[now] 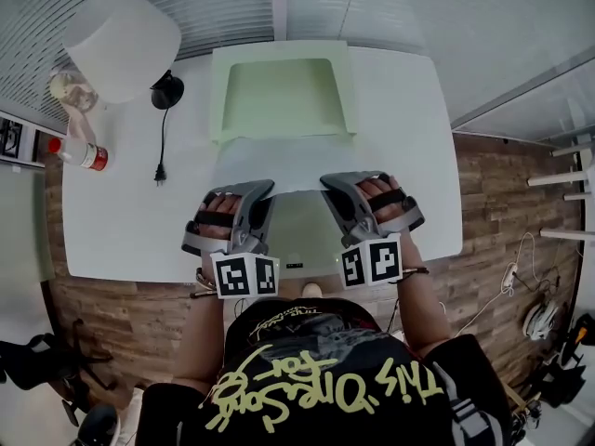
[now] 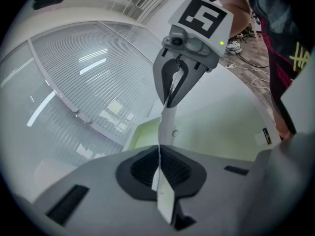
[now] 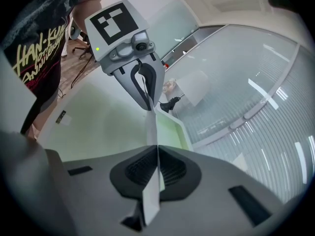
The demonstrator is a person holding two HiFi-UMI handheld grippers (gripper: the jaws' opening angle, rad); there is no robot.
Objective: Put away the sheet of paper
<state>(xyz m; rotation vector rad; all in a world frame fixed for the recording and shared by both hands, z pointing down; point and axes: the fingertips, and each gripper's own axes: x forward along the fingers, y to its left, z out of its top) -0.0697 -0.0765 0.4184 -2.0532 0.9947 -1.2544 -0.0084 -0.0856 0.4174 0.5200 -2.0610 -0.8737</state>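
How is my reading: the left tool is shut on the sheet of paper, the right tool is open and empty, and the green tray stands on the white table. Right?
No. The right tool is not open and empty: the right gripper view shows it shut on the sheet of paper too. The left tool and the green tray on the white table are as stated.
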